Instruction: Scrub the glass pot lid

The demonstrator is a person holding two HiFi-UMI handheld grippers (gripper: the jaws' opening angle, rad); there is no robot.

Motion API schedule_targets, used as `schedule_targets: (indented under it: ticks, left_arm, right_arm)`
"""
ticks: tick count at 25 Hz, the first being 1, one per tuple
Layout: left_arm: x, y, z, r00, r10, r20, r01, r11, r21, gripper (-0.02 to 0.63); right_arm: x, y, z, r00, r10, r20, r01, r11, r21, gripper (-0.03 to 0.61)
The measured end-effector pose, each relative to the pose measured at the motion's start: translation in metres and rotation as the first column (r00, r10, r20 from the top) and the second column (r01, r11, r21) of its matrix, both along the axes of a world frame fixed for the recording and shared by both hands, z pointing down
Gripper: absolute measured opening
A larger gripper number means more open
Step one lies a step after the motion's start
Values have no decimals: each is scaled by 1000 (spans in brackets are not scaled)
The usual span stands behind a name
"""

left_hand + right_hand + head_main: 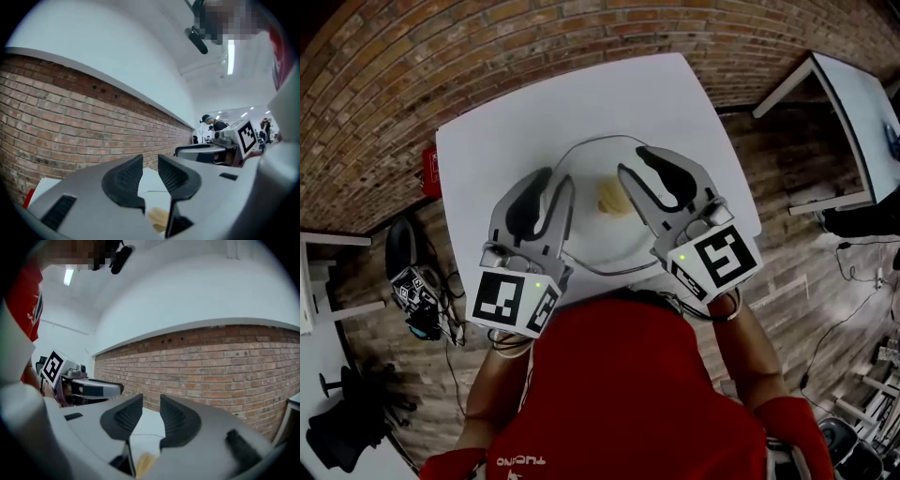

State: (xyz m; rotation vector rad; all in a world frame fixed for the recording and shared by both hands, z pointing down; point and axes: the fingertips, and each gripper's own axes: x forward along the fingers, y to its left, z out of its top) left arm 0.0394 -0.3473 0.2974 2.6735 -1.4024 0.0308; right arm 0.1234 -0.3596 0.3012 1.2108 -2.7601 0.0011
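Head view: glass pot lid (602,234) lies flat on the white desk (506,141), its face presented for scrubbing. Left hand-held gripper (558,178) and right hand-held gripper (633,159) flank it from above, jaws apart, nothing held. Yellowish item (612,197) at lid centre: sponge or knob, undetermined; lid rim partly hidden behind both grippers

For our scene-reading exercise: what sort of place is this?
Probably a lab or workshop rather than a kitchen: a brick wall, a plain white table on a wood floor, and loose cables trailing nearby.
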Motion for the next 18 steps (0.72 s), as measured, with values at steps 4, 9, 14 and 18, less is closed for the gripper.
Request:
schedule_targets:
  ticks: [4,9,14,18]
  left_arm:
    - [13,4,-23,1000,24,-1,-24,998,53,55]
    - [21,10,-37,999,44,-17,-43,995,89,22]
    - [25,14,-36,998,52,-22,-50,995,85,17]
    - [27,15,-34,999,46,-28,-43,996,82,17]
  right_arm:
    - [-4,10,-27,1000,-14,13,13,995,104,63]
    - [-6,20,-35,999,-41,33,36,990,133,37]
    - [-13,24,-39,997,-54,53,46,990,133,29]
    - [-17,26,-38,996,-61,61,53,992,119,29]
